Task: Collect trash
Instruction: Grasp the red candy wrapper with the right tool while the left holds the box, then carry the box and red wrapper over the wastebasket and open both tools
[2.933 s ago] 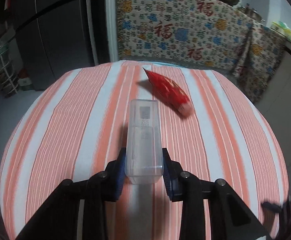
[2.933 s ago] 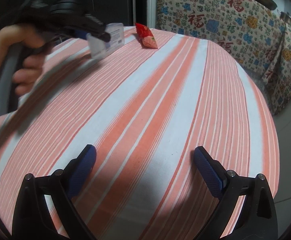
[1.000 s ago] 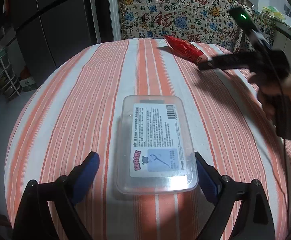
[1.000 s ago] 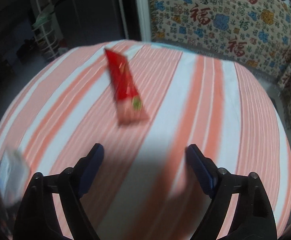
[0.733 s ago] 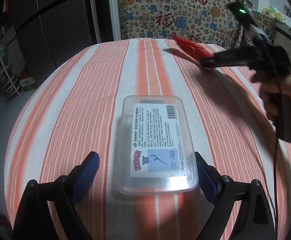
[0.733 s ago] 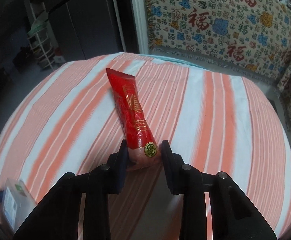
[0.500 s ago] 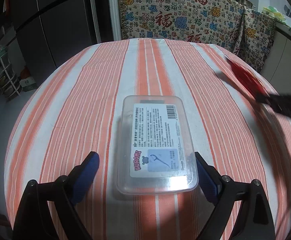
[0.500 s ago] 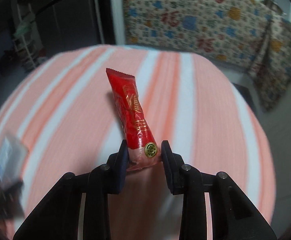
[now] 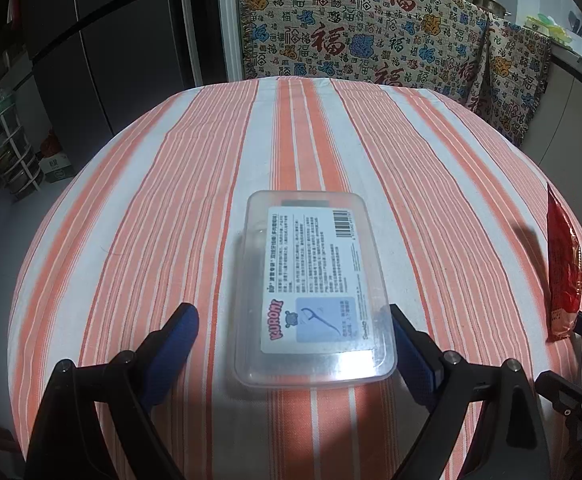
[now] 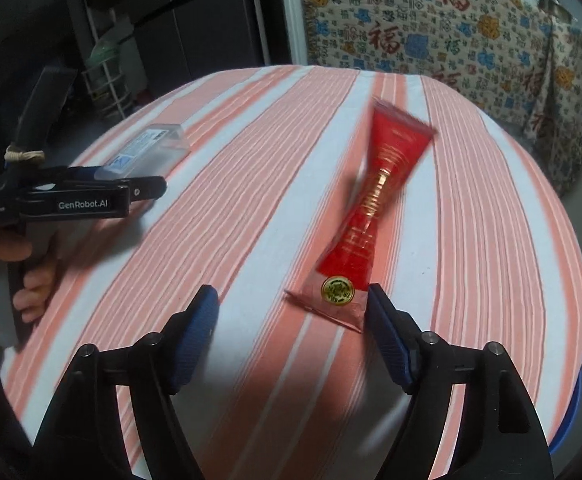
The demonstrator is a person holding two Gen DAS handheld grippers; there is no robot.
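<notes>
Two grippers hang over a round table with an orange and white striped cloth. Take the clear plastic box as the mark for places: it lies flat on the cloth, label up, about in the middle of the table. The left gripper points down at it with its blue pads spread wide, one on each side of the near end of the box. The pad on the right looks very close to the box's corner, but whether it touches is hard to tell; the pad on the left stands clear of it. A hand holds this gripper's handle, seen from the right wrist view. Far to the right of the box, near the table's rim, is the red snack wrapper. It is long and thin, with a gold round mark near its clear end. The right gripper has just been opening its jaws, and now they stand wide apart. The wrapper's clear end sits between the pads, close by the one on the right, and no pad pinches it. The wrapper looks blurry and its far end tips away from the gripper. Between the box and the wrapper the cloth has lots of bare room. Beyond the box, the far half of the table is bare too. Past that far edge hangs a patterned cloth with red signs, and a dark fridge stands left of it.
</notes>
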